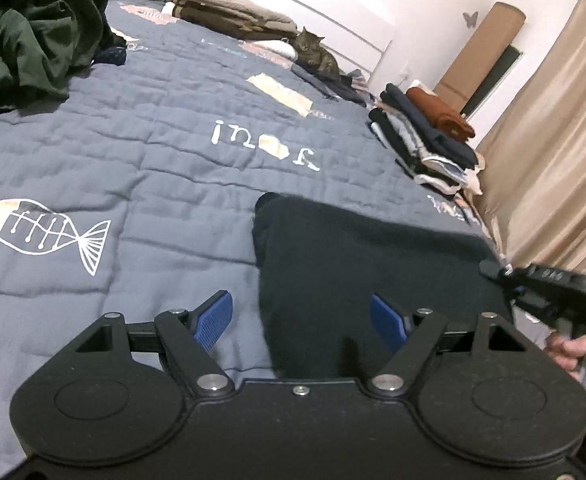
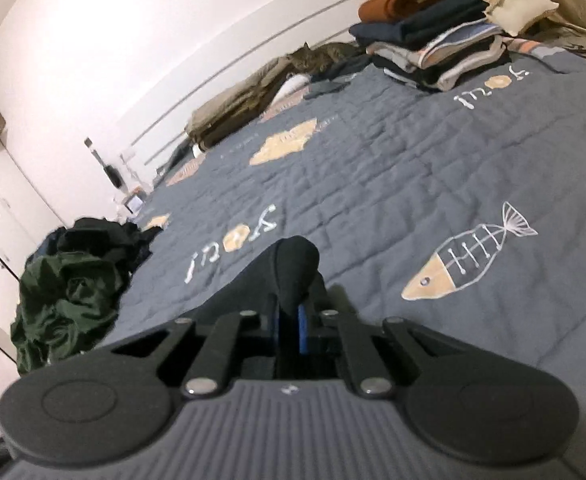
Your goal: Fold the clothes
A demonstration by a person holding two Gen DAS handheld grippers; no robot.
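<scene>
On the one quilt (image 1: 133, 152) lie one black garment (image 1: 353, 264), one stack (image 1: 425, 136) of folded clothes, one green heap (image 1: 29, 28), one tan bundle (image 1: 229, 12) and one cat (image 1: 317, 54), with two grippers, left (image 1: 301, 316) and right (image 2: 291, 316).

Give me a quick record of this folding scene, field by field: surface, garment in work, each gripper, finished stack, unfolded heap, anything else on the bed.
surface: grey quilt with fish prints
garment in work: black garment, lying on the quilt
left gripper: open, fingers either side of the garment's edge
right gripper: shut on a fold of the black garment
finished stack: folded clothes, rust piece on top
unfolded heap: dark green clothes
other: cat lying near the headboard
</scene>
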